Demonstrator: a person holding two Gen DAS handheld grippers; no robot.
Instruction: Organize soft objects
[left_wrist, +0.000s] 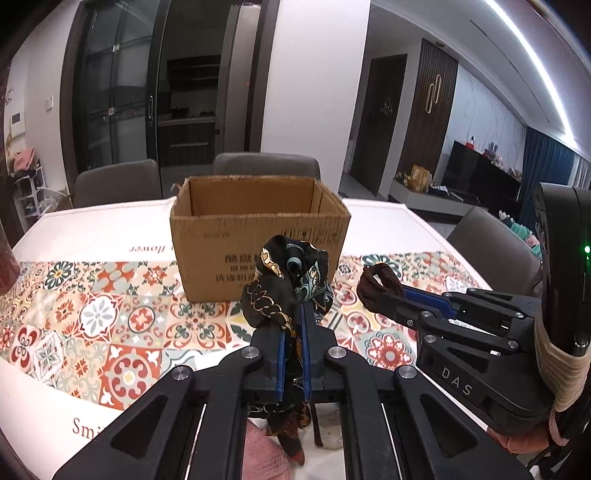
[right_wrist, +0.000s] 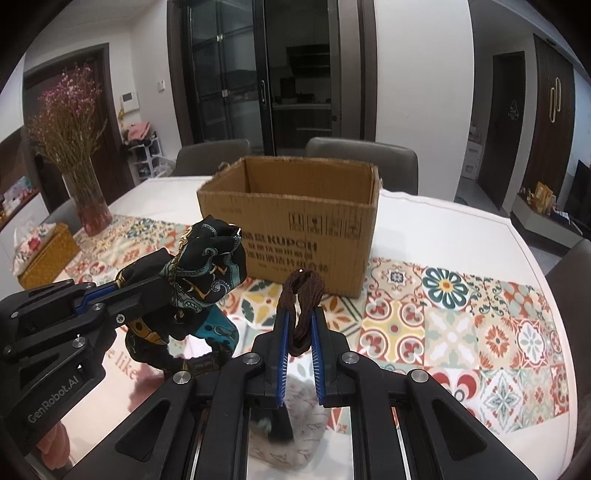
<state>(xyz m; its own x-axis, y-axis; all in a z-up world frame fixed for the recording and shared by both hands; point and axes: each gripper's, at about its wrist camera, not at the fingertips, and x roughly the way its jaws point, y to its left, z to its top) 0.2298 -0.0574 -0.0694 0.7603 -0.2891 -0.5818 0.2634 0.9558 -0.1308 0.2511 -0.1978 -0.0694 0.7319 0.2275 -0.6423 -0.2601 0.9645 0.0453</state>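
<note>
Pinching a black patterned scarf (left_wrist: 286, 280), the left tongs (left_wrist: 293, 310) are pressed together on the bunched cloth, which is lifted clear of the desk (left_wrist: 110, 229); its tail hangs below the fingers. The right tongs (right_wrist: 300, 321) are clamped on a loop of dark brown cord (right_wrist: 301, 295), also raised above the desk. An open cardboard box (left_wrist: 258, 229) stands beyond both tongs, toward the far edge of the desk, on the tiled-pattern cloth (right_wrist: 461, 325). A vase of dried flowers (right_wrist: 85, 199) stands near the desk's left edge. Pale and pink soft items lie at the near edge, under the tongs, unclear.
</note>
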